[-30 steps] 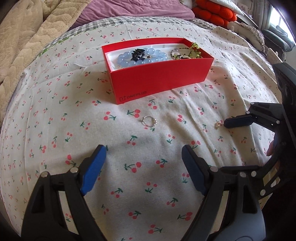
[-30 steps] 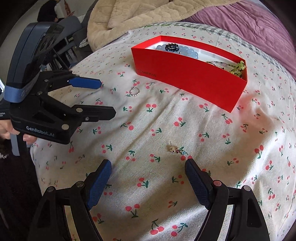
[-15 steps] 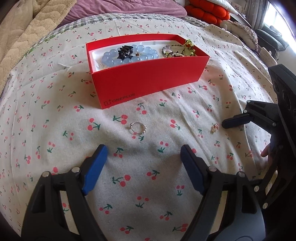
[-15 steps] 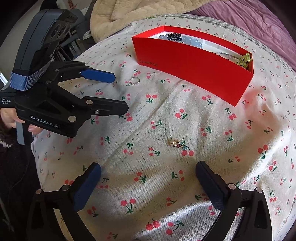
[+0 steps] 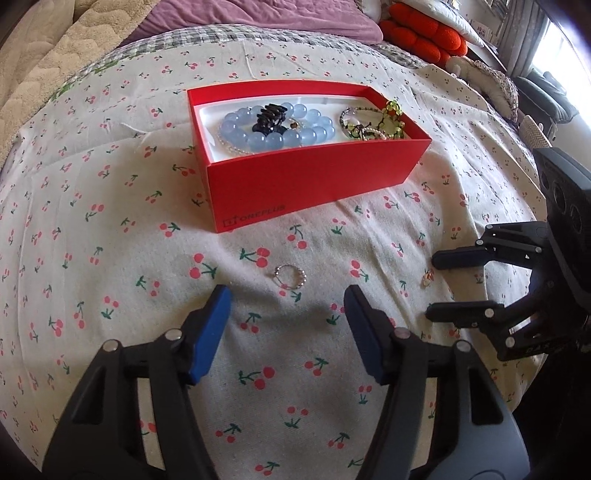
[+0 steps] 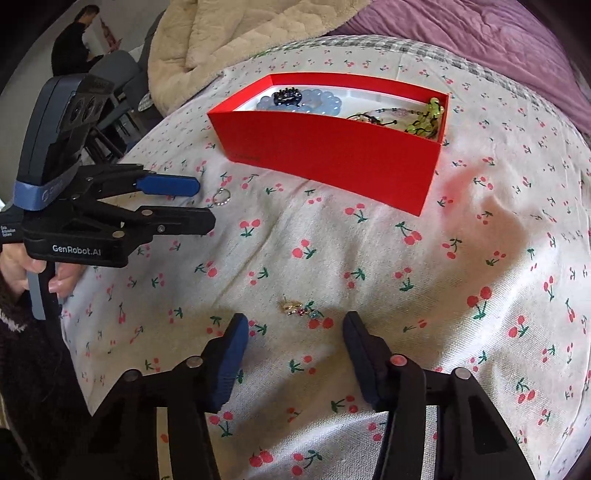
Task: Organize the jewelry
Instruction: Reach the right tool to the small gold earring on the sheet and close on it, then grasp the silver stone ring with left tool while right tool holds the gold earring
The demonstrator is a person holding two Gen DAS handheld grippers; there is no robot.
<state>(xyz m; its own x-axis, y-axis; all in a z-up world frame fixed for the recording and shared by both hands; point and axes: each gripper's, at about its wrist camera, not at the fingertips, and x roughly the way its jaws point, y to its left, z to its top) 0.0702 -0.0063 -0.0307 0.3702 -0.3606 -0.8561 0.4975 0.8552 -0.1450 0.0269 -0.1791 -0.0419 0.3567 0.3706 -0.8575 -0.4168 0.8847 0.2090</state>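
A red open box [image 5: 314, 184] [image 6: 332, 162] sits on the cherry-print cloth and holds a blue bead bracelet [image 5: 277, 129], a black clip [image 5: 269, 114] and green-and-pearl strands [image 5: 373, 120]. A small silver beaded ring [image 5: 290, 277] [image 6: 221, 196] lies on the cloth just ahead of my open left gripper [image 5: 286, 301] [image 6: 205, 205]. A small gold earring with coloured stones [image 6: 299, 308] [image 5: 427, 277] lies just ahead of my open right gripper [image 6: 293, 326] [image 5: 430, 286]. Both grippers are empty and low over the cloth.
The cherry-print cloth [image 5: 110, 221] covers a bed. A beige blanket [image 6: 229, 33] and a purple cover [image 5: 258, 14] lie behind the box. Orange cushions [image 5: 421, 35] sit at the far right. A person stands in the far background [image 6: 74, 48].
Both grippers have moved forward and lower. The ring now lies close between the left fingertips, and the earring close between the right fingertips. Nothing was picked up.
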